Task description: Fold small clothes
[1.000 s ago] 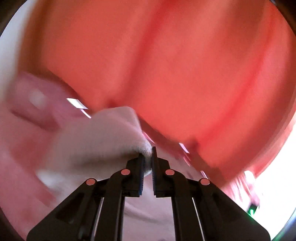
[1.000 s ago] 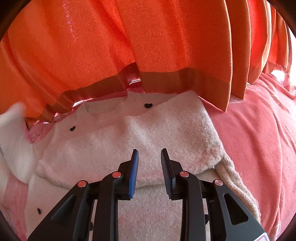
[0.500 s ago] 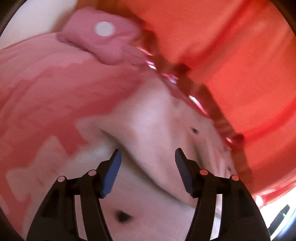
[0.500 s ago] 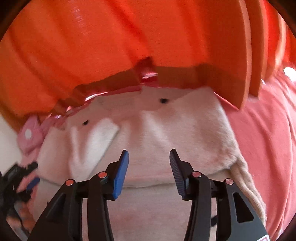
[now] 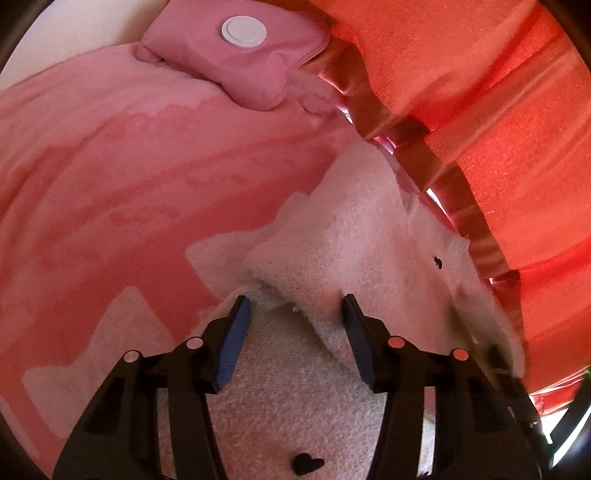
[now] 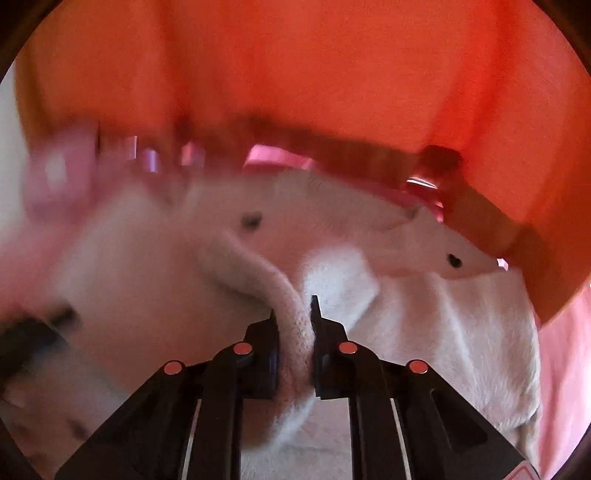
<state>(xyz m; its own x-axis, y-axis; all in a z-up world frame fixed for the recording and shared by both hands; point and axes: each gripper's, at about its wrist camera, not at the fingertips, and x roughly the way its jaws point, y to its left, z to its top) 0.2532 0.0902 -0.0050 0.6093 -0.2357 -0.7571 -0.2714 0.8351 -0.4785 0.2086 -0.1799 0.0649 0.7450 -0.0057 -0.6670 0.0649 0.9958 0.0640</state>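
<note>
An orange curtain (image 5: 498, 110) hangs across the far side, its hem meeting the far edge of the pink blanket (image 5: 129, 166) that covers the surface. To the left of the clothing the blanket lies bare and wide, open room as far as a small pink pillow (image 5: 258, 55) with a white disc (image 5: 243, 31) on it, close under the curtain.

The white fleece garment (image 5: 351, 240), dotted with small black hearts (image 5: 306, 461), lies on the blanket just in front of the curtain hem, one flap folded over so its fuzzy edge runs between the fingers of the left claw (image 5: 295, 314). That claw stands spread over the fold, its jaws having just been closing a little, with neither pad seen pressing on cloth.

The right claw (image 6: 293, 317) has just been closing and now pinches a raised ridge of the same garment; the view is blurred, and the garment's right edge lies near the blanket's pink margin.
</note>
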